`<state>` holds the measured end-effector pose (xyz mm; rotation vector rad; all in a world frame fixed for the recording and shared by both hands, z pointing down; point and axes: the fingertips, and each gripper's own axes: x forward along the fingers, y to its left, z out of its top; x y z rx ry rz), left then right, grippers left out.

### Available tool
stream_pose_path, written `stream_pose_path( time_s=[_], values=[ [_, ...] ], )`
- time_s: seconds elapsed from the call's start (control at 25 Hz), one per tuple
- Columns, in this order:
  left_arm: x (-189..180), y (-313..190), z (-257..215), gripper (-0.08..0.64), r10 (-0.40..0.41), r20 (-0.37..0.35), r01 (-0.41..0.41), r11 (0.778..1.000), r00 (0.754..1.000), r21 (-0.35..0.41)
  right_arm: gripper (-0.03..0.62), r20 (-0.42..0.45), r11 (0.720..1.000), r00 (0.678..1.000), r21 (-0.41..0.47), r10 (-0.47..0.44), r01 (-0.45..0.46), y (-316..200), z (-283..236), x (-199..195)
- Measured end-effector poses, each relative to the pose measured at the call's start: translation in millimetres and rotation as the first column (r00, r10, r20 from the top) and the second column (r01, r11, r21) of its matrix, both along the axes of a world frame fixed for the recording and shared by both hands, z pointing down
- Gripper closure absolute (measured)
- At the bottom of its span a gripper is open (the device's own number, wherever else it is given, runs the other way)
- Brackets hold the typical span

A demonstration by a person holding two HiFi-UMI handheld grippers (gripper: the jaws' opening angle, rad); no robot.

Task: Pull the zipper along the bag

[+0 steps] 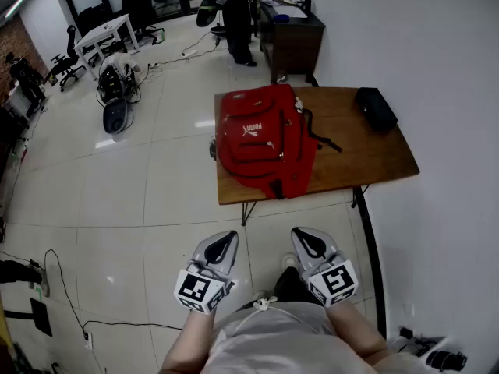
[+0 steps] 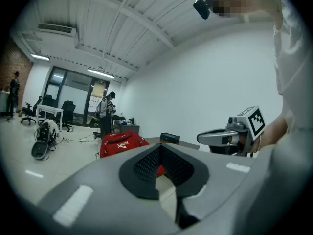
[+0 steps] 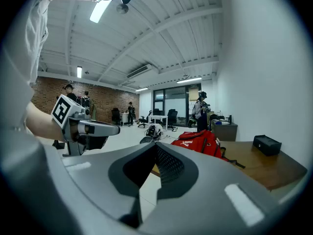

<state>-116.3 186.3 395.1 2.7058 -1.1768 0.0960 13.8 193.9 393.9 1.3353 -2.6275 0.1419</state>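
Closest to me, the person stands back from the work with both tools drawn in near the waist. The left gripper (image 1: 223, 246) has its jaws closed on nothing, only floor and the far room showing through the hollow between the pads. The right gripper (image 1: 311, 244) is the same: jaws pressed together and empty. Both point forward and slightly down over bare tiled floor (image 1: 140, 201), well apart from anything they could touch. Beyond that stretch of floor is the wooden tabletop (image 1: 366, 158), and on its left half lies the red backpack (image 1: 261, 142), flat with its white-logo front facing up, its lower end reaching the near edge and a black strap (image 1: 323, 140) trailing off to the right. A black case (image 1: 376, 107) sits at the far right corner, apart from the bag. Farther off there is a dark desk (image 1: 292, 41) with someone standing beside it (image 1: 236, 18). I'd say the task has not begun; this is the approach, with no zipper touched. From here I cannot pick out the zipper pull, so the next move calls for stepping up to the tabletop, finding the pull, opening one pair of jaws to pinch it, and probably steadying the fabric with the other.
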Motion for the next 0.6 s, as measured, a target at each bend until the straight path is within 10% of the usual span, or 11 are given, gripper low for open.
stream_pose_path(
  time_s=[0.6],
  values=[
    [43.8,-145.8,15.0,0.554,-0.070,-0.008,0.070,0.998,0.998,-0.006,0.584,0.007,0.998,0.998,0.004,-0.059,0.059,-154.3,10.0,48.0]
  ],
)
